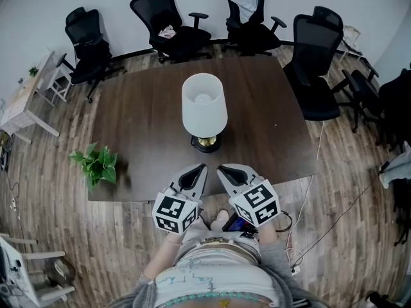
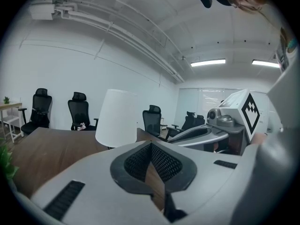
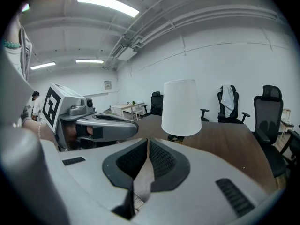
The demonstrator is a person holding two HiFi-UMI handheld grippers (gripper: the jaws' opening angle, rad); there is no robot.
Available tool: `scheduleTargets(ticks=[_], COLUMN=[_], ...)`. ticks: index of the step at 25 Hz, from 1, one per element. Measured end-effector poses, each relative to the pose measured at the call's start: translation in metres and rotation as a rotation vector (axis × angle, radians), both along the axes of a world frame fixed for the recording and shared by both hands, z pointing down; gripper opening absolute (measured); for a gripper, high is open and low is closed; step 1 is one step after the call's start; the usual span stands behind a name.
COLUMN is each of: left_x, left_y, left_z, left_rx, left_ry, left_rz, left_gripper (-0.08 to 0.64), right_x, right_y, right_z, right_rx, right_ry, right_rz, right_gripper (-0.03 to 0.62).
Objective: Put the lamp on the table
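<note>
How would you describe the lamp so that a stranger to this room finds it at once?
Find the large dark wooden table in the middle of the room, with black office chairs behind it. The lamp stands upright on it, toward the person's side. Nothing else has its white shade and gold-coloured base.

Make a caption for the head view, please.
White-shaded lamp with gold base stands on dark wooden table; left gripper and right gripper, both shut, sit at its near edge.
</note>
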State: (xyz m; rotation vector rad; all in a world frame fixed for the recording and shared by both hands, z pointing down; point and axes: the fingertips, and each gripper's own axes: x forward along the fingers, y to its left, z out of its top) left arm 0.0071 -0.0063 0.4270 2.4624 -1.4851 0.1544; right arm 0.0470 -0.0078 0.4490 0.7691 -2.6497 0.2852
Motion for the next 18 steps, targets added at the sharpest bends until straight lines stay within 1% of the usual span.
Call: scheduleTargets(ticks=[11,18], left_x=[0.001,-0.0003], left_y=[0.0008,0.0018], left_z=[-0.0048,-0.0055], left_rx=[0.015,0.01], left_ry=[0.003,0.002], left_rz=[0.0,-0.001], left_gripper=[0.011,0.011], right_x=[0.0012,-0.0006], right_y=[0.0008,0.002], right_z=[-0.0033,-0.0036], right_rx=[0.013,0.009], right_ry=[0.009,0.014], right_rz=[0.002,-0.005], right_gripper=[0.028,0.028])
